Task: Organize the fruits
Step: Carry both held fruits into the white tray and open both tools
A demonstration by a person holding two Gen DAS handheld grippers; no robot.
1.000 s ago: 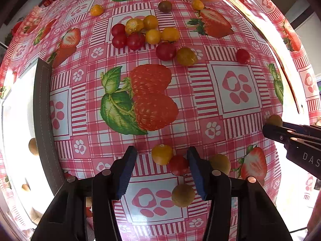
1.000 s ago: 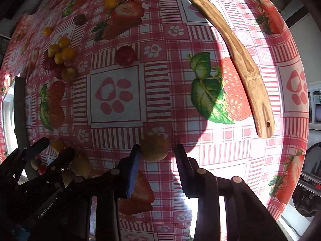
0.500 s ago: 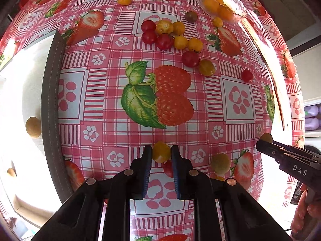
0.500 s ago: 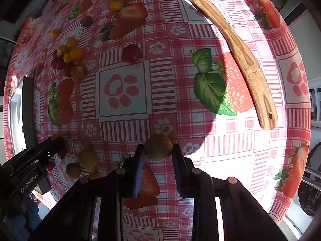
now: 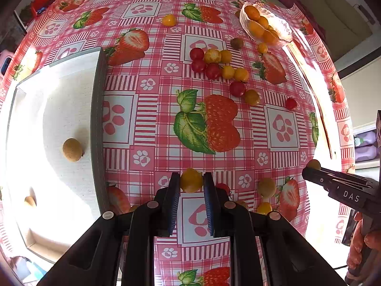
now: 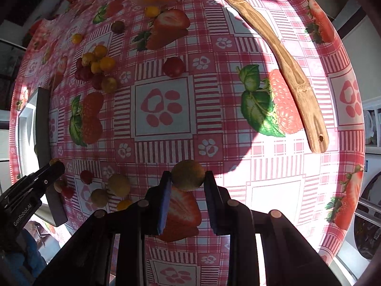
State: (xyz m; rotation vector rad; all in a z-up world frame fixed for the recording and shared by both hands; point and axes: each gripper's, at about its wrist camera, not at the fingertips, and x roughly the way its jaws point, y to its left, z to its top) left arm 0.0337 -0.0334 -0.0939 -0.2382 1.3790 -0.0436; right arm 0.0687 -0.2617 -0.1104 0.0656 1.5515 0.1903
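**Both grippers hold one fruit each above the bench**

At the far left lies the white rectangular tray with a grey rim [image 5: 97, 124], and a round brown fruit [image 5: 72, 150] already rests inside it, so this tray is probably the place for the brown kind. The left gripper [image 5: 191, 183] has its jaws closed on a small round yellow tomato [image 5: 191, 180], pinched only at the tips, I think so that the soft skin is not crushed. In the middle of the red checked strawberry-print tablecloth [image 5: 152, 109] a loose cluster of red and yellow tomatoes [image 5: 220, 65] is not yet sorted. Farther right, the clear glass bowl of orange fruits [image 5: 264, 27] seems the likely home for the yellow one. The right gripper [image 6: 188, 177] grips a round brown-green fruit [image 6: 188, 175] between its jaws, clear of the cloth.
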